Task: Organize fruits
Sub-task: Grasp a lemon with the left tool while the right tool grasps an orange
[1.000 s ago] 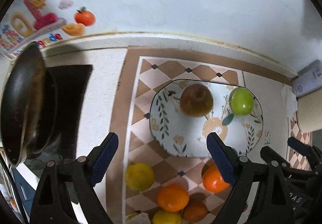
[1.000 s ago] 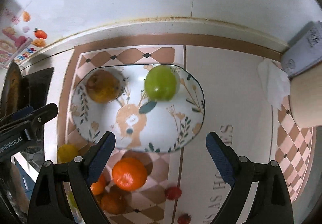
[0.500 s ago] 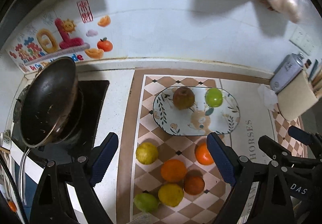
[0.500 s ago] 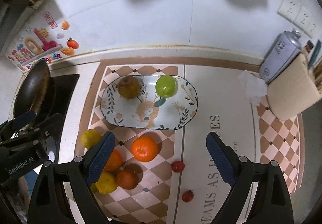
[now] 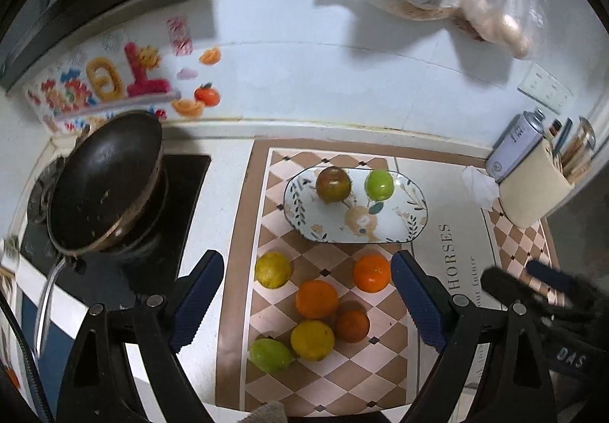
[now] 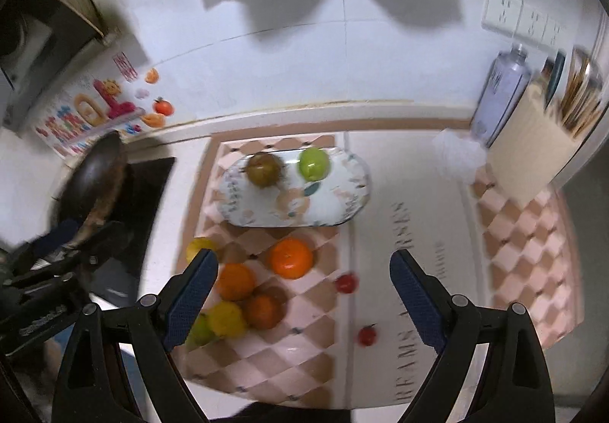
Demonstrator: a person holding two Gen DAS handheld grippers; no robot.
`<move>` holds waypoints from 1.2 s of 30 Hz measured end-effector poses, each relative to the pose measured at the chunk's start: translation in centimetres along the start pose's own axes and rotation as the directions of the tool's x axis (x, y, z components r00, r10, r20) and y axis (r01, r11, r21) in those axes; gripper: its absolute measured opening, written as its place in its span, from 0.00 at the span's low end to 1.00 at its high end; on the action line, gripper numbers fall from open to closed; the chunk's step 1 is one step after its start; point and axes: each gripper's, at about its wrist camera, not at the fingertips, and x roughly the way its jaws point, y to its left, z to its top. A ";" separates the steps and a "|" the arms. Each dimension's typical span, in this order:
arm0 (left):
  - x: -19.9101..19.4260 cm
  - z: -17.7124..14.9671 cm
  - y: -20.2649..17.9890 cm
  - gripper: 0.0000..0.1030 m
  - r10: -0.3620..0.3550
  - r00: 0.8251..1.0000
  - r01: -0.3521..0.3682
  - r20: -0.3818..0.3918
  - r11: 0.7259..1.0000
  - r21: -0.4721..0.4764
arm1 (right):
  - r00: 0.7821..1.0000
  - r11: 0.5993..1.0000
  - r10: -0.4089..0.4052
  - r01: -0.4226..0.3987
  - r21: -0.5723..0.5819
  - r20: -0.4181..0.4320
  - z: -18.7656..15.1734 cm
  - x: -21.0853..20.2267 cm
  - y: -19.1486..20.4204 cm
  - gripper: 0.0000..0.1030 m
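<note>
Orange, yellow and green fruits (image 5: 316, 299) lie loose on the checked mat (image 5: 266, 377), clustered at 6 o'clock from the oval plate (image 5: 403, 229), which carries a brown apple (image 5: 333, 184) and a green apple (image 5: 379, 185). Left gripper (image 5: 306, 303) and right gripper (image 6: 302, 299) are both spread wide and hold nothing. A pan (image 5: 102, 183) stands at 9 o'clock, well apart from the plate, with two small red tomatoes (image 6: 346, 283) on the mat at 5 o'clock.

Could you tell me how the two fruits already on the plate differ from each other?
The brownish-red fruit is dark and mottled; the green fruit is bright, even green. The brownish-red fruit sits on the plate's left side, the green fruit to its right, apart from it. The brownish-red fruit looks slightly larger. Both are round and rest near the plate's far edge.
</note>
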 end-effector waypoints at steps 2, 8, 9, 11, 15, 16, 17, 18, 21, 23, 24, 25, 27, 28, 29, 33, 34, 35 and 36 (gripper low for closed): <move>1.0 -0.2 1.0 0.88 0.020 1.000 -0.021 -0.018 1.000 -0.024 | 0.999 0.999 0.046 -0.045 0.024 -0.023 -0.6 0.9 -0.3 0.91; 7.3 -1.4 3.8 1.00 0.116 0.982 -0.124 -0.149 0.991 -0.049 | 0.981 0.989 0.121 -0.107 0.097 -0.150 -2.3 8.1 -1.7 0.85; 8.4 -1.7 4.3 1.00 0.119 0.977 -0.131 -0.179 0.990 -0.056 | 0.975 0.988 0.127 -0.110 0.104 -0.182 -2.4 9.8 -1.8 0.73; 10.5 -2.1 5.3 1.00 0.130 0.964 -0.152 -0.233 0.985 -0.078 | 0.966 0.990 0.115 -0.094 0.102 -0.232 -2.4 13.0 -1.9 0.70; 14.2 -2.4 6.5 1.00 0.116 0.942 -0.161 -0.314 0.979 -0.122 | 0.942 0.992 0.092 -0.060 0.109 -0.324 -2.2 19.3 -2.3 0.70; 14.9 -2.4 6.5 1.00 0.111 0.936 -0.162 -0.333 0.978 -0.131 | 0.934 0.992 0.085 -0.047 0.115 -0.347 -2.1 20.8 -2.5 0.70; 15.9 -2.4 6.5 1.00 0.103 0.929 -0.161 -0.356 0.977 -0.139 | 0.927 0.994 0.072 -0.035 0.106 -0.367 -2.0 22.4 -2.4 0.70; 16.8 -2.4 6.6 1.00 0.095 0.921 -0.160 -0.377 0.977 -0.144 | 0.924 0.996 0.056 -0.022 0.092 -0.379 -2.0 23.3 -2.2 0.70; 19.9 -2.4 6.2 1.00 0.081 0.888 -0.164 -0.452 0.975 -0.149 | 0.902 0.999 0.007 0.010 0.037 -0.431 -2.2 26.7 -1.6 0.70; 21.8 -2.5 6.0 1.00 0.070 0.872 -0.159 -0.485 0.977 -0.145 | 0.900 0.999 0.033 -0.018 0.038 -0.436 -2.3 27.8 -1.2 0.70; 22.5 -2.5 5.9 1.00 0.063 0.866 -0.153 -0.495 0.978 -0.143 | 0.904 0.999 0.034 -0.025 0.026 -0.426 -2.4 27.9 -1.0 0.68; 23.4 -2.6 5.9 1.00 0.062 0.860 -0.151 -0.507 0.979 -0.136 | 0.912 1.000 0.026 -0.029 -0.001 -0.408 -2.4 27.7 -0.5 0.64; 24.5 -2.8 5.7 1.00 0.061 0.852 -0.146 -0.520 0.982 -0.124 | 0.909 0.999 0.004 -0.020 -0.033 -0.417 -2.7 27.6 -0.2 0.64; 25.2 -2.9 5.6 1.00 0.061 0.848 -0.139 -0.527 0.984 -0.111 | 0.904 0.999 0.010 -0.025 -0.031 -0.427 -3.0 27.5 -0.2 0.64; 25.7 -3.0 5.6 0.99 0.061 0.845 -0.134 -0.531 0.986 -0.101 | 0.897 0.999 0.018 -0.033 -0.025 -0.441 -3.4 27.3 -0.4 0.64; 26.9 -3.6 5.4 0.53 0.013 0.840 -0.078 -0.542 0.992 -0.097 | 0.882 0.999 0.021 -0.034 -0.020 -0.471 -5.0 26.5 -1.1 0.64; 26.8 -3.7 5.2 0.53 0.010 0.841 -0.073 -0.541 0.993 -0.096 | 0.879 0.999 0.023 -0.034 -0.016 -0.476 -5.0 26.2 -1.2 0.64; 26.5 -3.9 5.0 0.53 0.027 0.843 -0.081 -0.537 0.994 -0.077 | 0.878 0.999 0.028 -0.036 -0.007 -0.478 -5.4 26.1 -1.5 0.64; 26.2 -4.1 4.8 0.53 0.031 0.848 -0.077 -0.530 0.995 -0.066 | 0.876 0.999 0.040 -0.042 0.006 -0.481 -5.6 26.0 -1.7 0.64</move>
